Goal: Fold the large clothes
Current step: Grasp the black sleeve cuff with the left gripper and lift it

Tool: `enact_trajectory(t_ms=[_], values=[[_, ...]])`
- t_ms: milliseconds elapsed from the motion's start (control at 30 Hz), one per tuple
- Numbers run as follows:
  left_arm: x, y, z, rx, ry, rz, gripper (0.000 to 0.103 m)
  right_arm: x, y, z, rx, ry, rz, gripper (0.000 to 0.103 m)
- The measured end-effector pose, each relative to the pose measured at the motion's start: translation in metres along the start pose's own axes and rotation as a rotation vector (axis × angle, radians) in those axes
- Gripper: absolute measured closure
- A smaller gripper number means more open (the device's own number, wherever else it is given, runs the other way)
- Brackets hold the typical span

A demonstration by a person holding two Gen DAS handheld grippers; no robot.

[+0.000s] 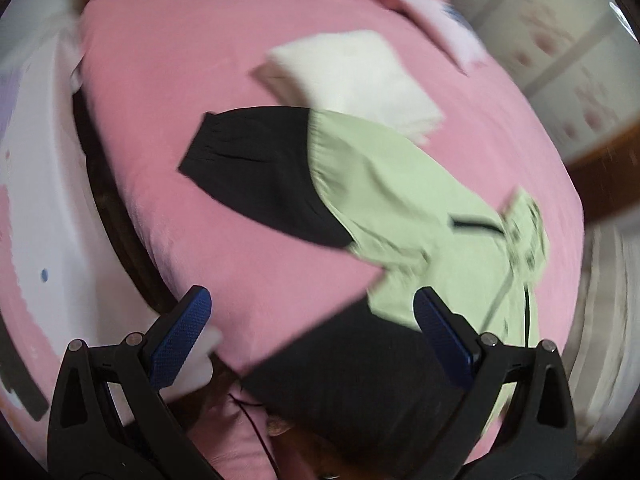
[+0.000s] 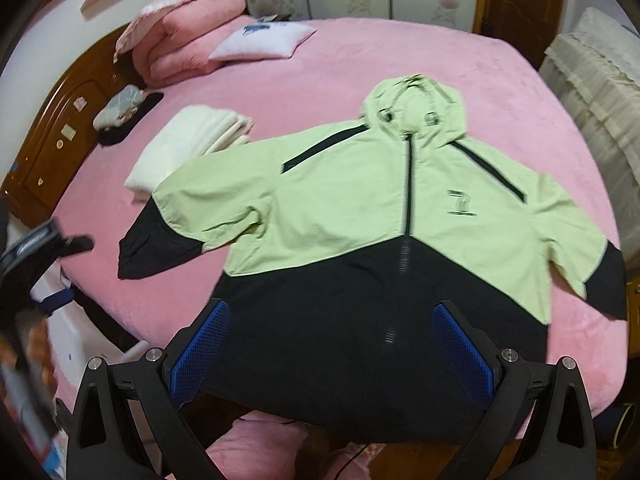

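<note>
Green-black hooded jacket (image 2: 360, 216) flat, zipped, sleeves spread | both grippers wide, empty

Home bedroom: pink bed (image 2: 360, 52), wooden headboard (image 2: 60, 120), pillow (image 2: 260, 42), folded quilts (image 2: 188, 36).

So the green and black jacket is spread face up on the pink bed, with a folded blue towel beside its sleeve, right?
Not quite: the folded towel is white, not blue, as the right wrist view shows. The jacket does lie spread face up on the pink bed, towel beside its sleeve.

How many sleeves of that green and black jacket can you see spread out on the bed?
2: the left sleeve reaches toward the white folded towel; the right sleeve lies near the bed's opposite edge.
</note>
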State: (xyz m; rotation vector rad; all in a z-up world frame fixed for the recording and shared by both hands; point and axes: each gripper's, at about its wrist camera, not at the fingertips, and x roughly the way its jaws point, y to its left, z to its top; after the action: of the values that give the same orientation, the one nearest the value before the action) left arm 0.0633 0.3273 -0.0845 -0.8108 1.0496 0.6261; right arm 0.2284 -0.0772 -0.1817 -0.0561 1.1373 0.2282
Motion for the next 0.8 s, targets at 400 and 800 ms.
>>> enact_trajectory(t_ms=[400,800], values=[[0.184,0.121,0.089,-0.504,0.101,0.135,0.019,0.114,0.105,0.052,0.072,0.121,-0.04,0.0],[0.237,0.168,0.092,-0.654,-0.001,0.196,0.057,0.165,0.12,0.062,0.07,0.219,-0.101,0.0]])
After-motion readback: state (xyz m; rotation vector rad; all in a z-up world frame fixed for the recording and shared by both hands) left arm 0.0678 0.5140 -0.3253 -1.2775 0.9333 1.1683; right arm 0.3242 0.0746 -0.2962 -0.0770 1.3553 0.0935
